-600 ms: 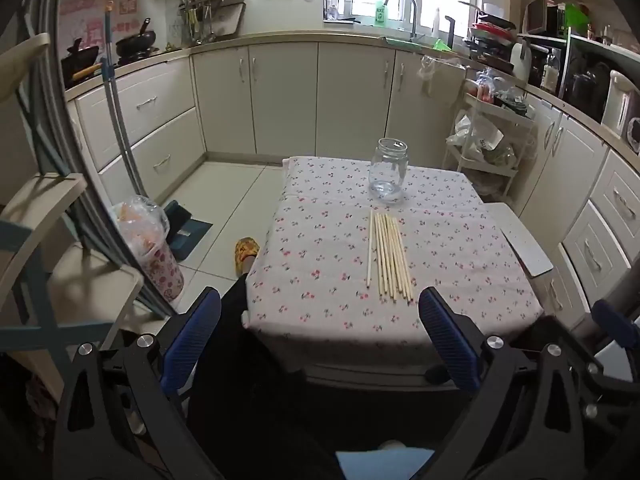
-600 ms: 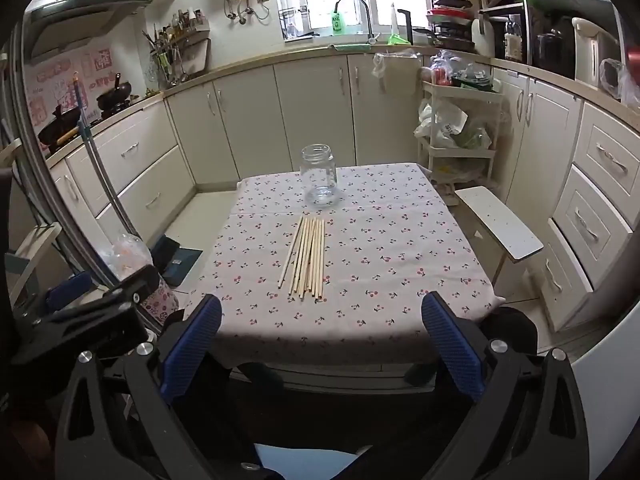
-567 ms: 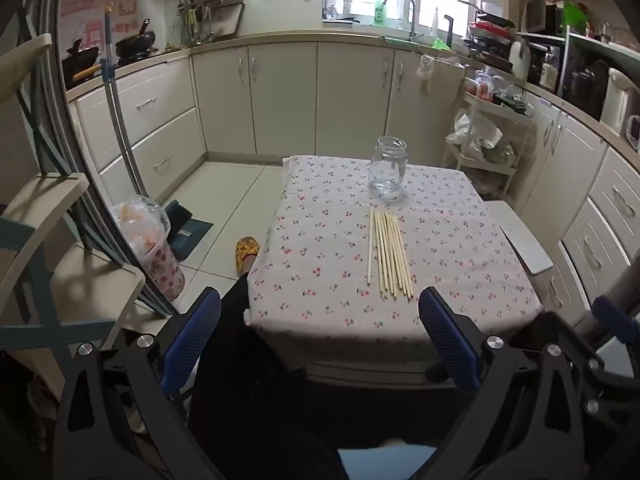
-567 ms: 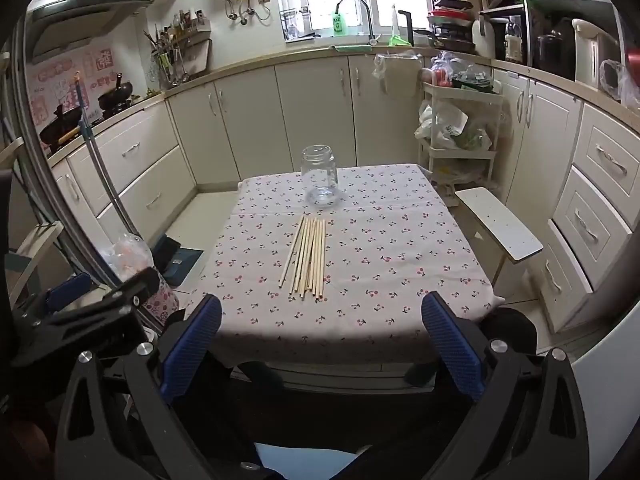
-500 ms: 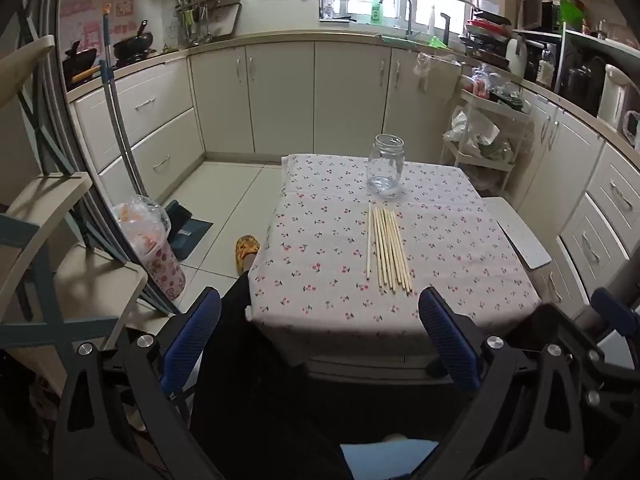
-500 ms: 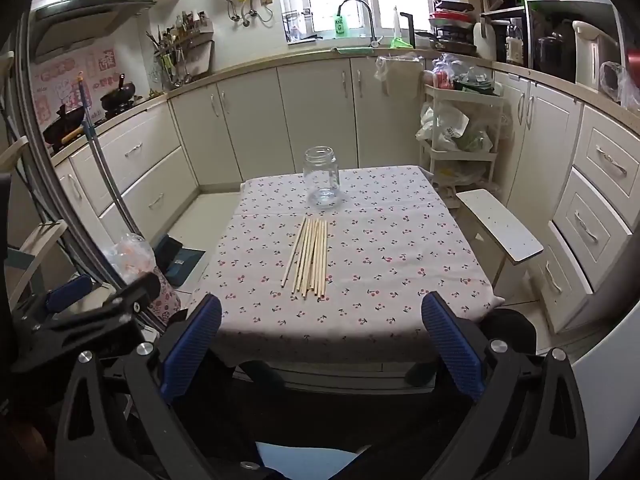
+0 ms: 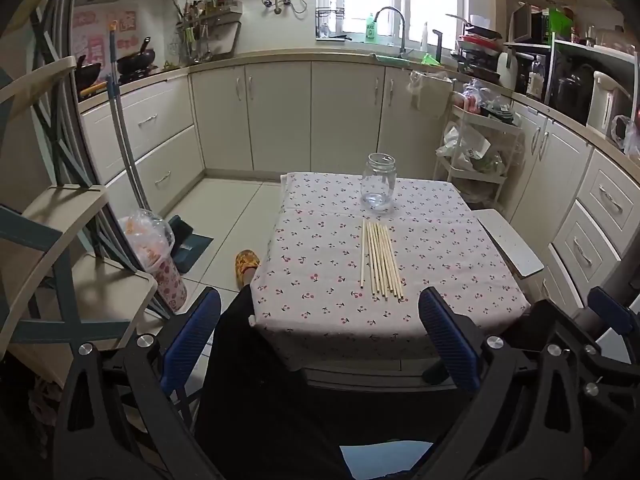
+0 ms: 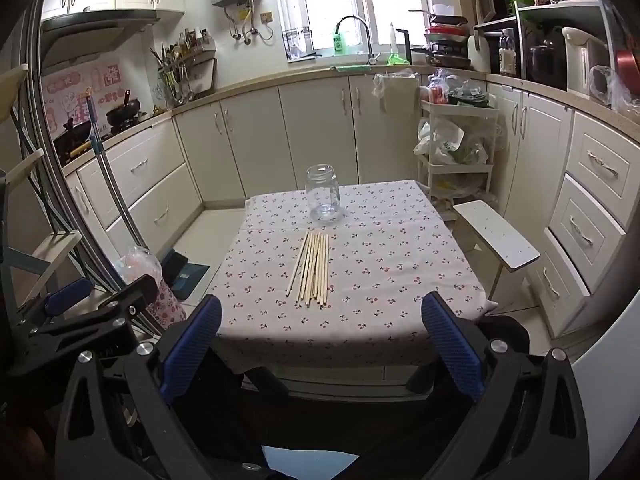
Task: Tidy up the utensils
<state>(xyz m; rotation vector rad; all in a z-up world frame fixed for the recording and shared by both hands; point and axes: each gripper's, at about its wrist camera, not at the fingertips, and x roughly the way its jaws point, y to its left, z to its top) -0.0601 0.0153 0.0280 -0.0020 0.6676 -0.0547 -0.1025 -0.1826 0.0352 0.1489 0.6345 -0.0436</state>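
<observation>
Several pale wooden chopsticks (image 7: 380, 259) (image 8: 312, 268) lie side by side on a small table (image 7: 312, 240) (image 8: 400, 264) with a cherry-print cloth. Behind them stands an upright, lidless clear glass jar (image 7: 378, 183) (image 8: 322, 193) with nothing in it. My left gripper (image 7: 320, 336) is open, held back from the table's near edge, nothing between its blue pads. My right gripper (image 8: 320, 340) is likewise open and empty, short of the same edge. The left gripper's black frame (image 8: 80, 316) shows at the lower left of the right wrist view.
A white stool (image 7: 510, 246) (image 8: 496, 238) stands right of the table. A bagged bin (image 7: 154, 256) and a dustpan sit on the floor to the left, beside a folding rack (image 7: 60, 216). Kitchen cabinets ring the room; a trolley (image 8: 456, 140) stands at the back right.
Both cameras have tilted up a little, so the table, jar and chopsticks sit slightly lower and nearer in view. The jaws stay wide and nothing on the table has moved.
</observation>
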